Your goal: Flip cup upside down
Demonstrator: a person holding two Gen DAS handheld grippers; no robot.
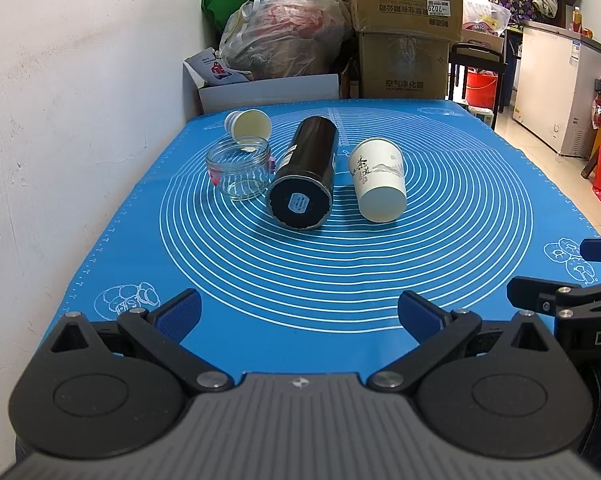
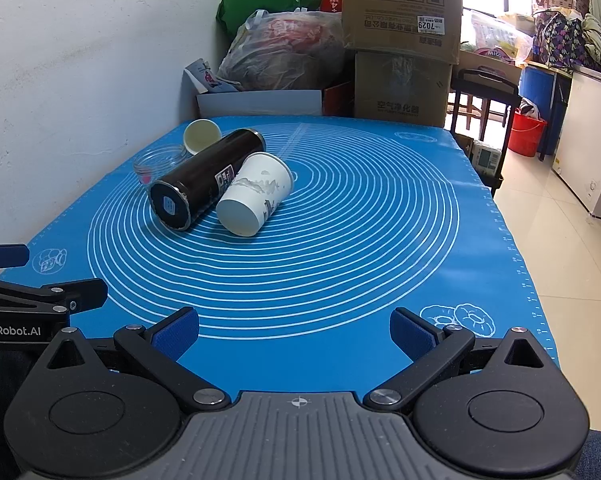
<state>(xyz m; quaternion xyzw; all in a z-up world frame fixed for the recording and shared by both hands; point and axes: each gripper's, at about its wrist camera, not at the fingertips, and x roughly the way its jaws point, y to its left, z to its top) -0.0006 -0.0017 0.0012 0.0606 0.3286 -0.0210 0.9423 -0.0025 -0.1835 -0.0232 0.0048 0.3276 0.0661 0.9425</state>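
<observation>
Cups on the blue mat (image 1: 340,280), four items clustered on the far left part. From my left wrist view: white paper cup with ink print (image 1: 378,180) lies on its side, closed base toward me, mouth pointing away. Just left of it the black tumbler (image 1: 306,172) also lies on its side, bottom with a small sticker facing the camera. Left again, a clear glass jar (image 1: 239,172) stands upright, mouth up, close beside the tumbler. Behind the jar a small white cup (image 1: 249,123) is tipped over, open mouth toward me; I can't tell whether it touches the jar.

My left gripper (image 1: 299,312) hovers over the near edge of the mat, jaws spread wide, nothing between the blue pads (image 1: 180,316). Well apart from all four items.

Right wrist view: my right gripper (image 2: 295,330) same story, jaws spread wide, pads (image 2: 412,336) empty, low over the near mat edge. From here the paper cup (image 2: 256,194) looks tilted, base toward me, seemingly leaning against the tumbler (image 2: 208,178). Jar (image 2: 158,164) is partly hidden behind the tumbler, small cup (image 2: 202,136) past it.

Each gripper shows at the edge of the other's view, side by side. Cardboard boxes (image 1: 406,28) and plastic bags (image 1: 284,36) stacked behind the table, white wall (image 1: 80,100) on the left.
</observation>
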